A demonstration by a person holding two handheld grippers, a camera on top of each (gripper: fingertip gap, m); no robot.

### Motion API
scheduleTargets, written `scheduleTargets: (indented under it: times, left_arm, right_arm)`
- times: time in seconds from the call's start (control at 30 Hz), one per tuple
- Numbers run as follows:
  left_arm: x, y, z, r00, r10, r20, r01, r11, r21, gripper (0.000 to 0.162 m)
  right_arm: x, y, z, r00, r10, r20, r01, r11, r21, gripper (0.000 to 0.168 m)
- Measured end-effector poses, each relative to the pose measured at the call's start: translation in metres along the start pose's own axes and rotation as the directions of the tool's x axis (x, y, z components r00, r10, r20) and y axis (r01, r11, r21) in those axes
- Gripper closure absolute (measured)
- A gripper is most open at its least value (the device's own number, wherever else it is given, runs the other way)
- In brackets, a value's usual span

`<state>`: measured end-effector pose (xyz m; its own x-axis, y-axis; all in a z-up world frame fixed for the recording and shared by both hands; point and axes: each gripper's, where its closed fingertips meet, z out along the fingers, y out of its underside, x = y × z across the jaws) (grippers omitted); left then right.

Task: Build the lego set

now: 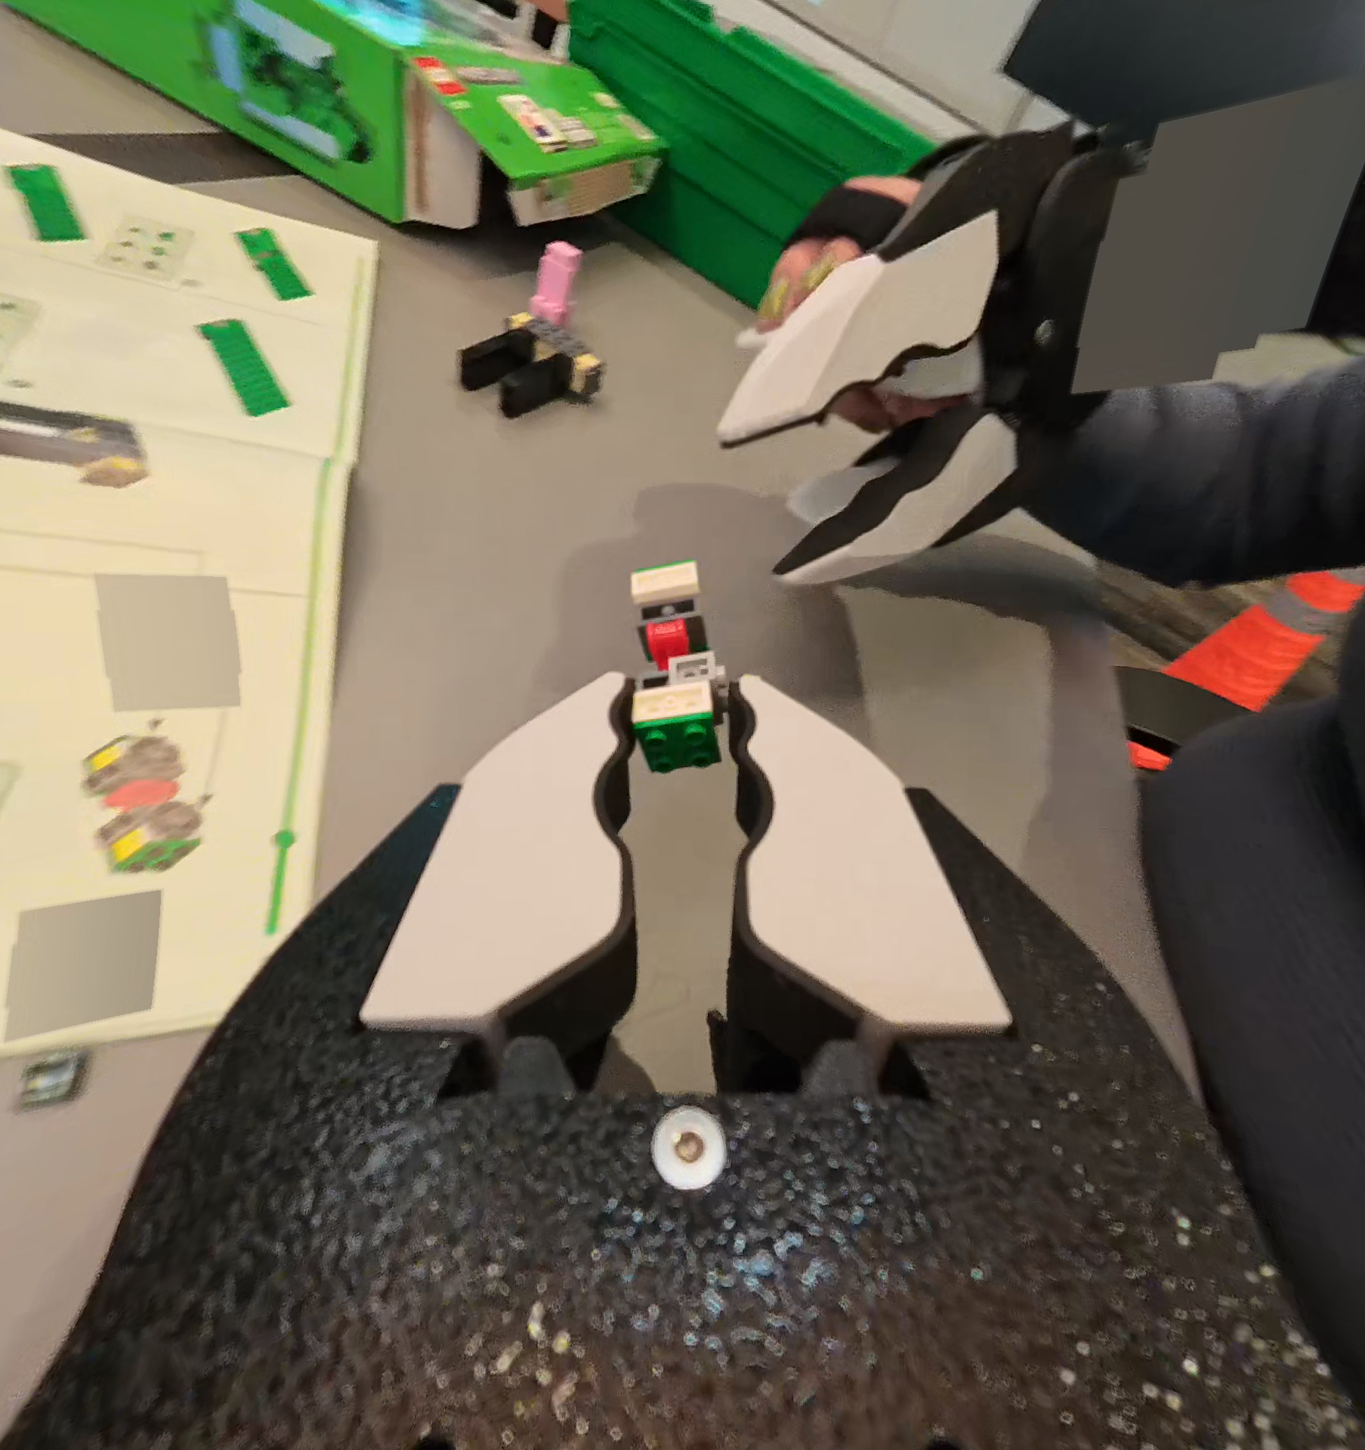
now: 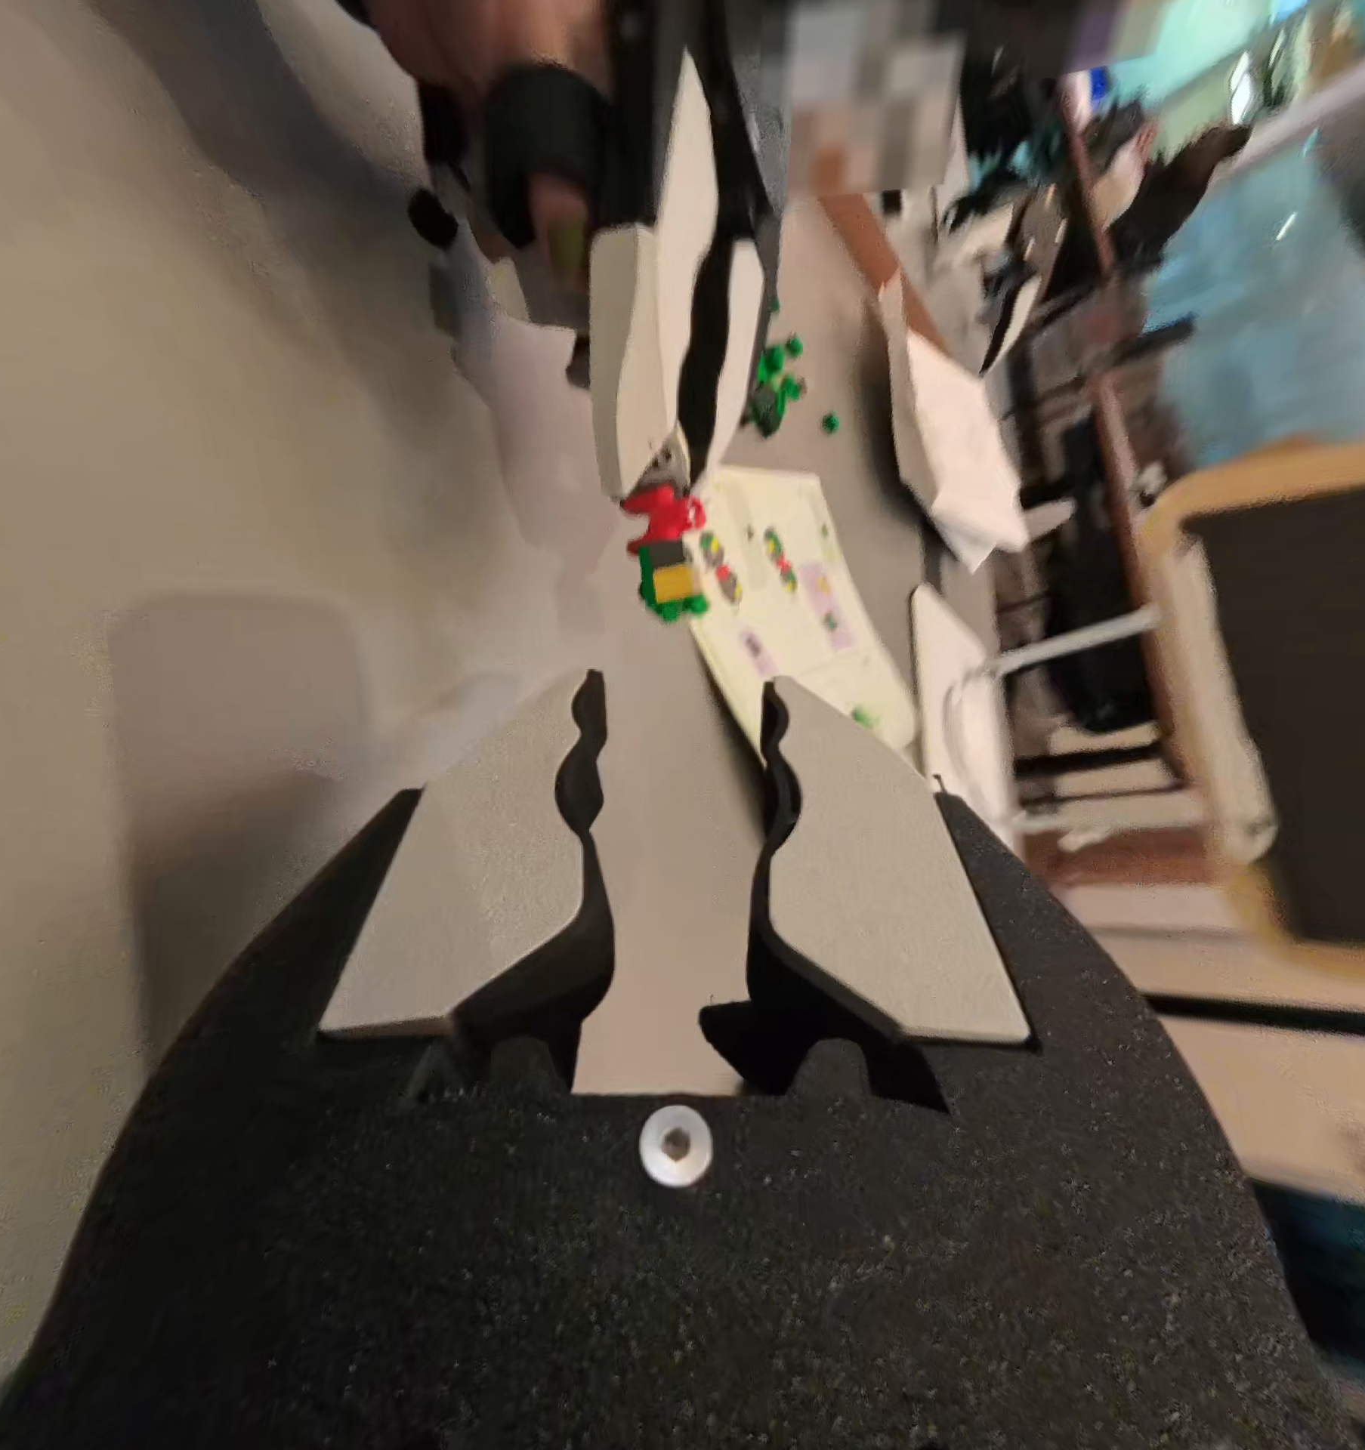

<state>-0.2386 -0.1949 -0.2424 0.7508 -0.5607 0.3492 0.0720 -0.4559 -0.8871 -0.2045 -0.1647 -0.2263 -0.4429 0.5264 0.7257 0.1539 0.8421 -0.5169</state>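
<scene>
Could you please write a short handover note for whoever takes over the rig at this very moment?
Left gripper: shut on the small green, white and red lego assembly, held above the grey table.
Right gripper: open, empty, beside that assembly.
Instruction booklet lies open on the left; a black-and-pink lego figure and the green lego box sit beyond.
Done: two small sub-builds.
Left: the remaining steps; loose green pieces wait on the table.

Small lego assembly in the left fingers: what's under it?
Under the small lego assembly, held by the left gripper, only bare grey table and its shadow show. The assembly's underside is hidden.
</scene>
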Motion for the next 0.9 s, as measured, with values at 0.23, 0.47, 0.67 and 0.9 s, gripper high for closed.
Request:
scheduleTargets:
  times: [0.23, 0.47, 0.67, 0.9]
  left_arm:
    - [-0.02, -0.001, -0.003, 0.987, 0.044, 0.153, -0.05, 0.998, 0.038, 0.14]
    - [-0.016, 0.002, 0.0, 0.978, 0.113, 0.172, -0.116, 0.993, 0.007, 0.14]
    - [-0.015, 0.001, 0.001, 0.968, 0.146, 0.203, -0.149, 0.989, 0.0, 0.14]
    - [-0.016, -0.001, -0.001, 0.957, 0.168, 0.238, -0.177, 0.984, 0.019, 0.14]
  right_arm:
    - [-0.037, 0.049, -0.004, 0.845, 0.522, 0.117, -0.498, 0.848, -0.18, 0.132]
    - [-0.045, 0.054, 0.005, 0.749, 0.658, 0.079, -0.629, 0.743, -0.229, 0.139]
    - [-0.043, 0.043, -0.003, 0.538, 0.841, -0.06, -0.802, 0.488, -0.344, 0.146]
    - [-0.062, 0.028, 0.006, 0.608, 0.782, -0.137, -0.753, 0.514, -0.411, 0.151]
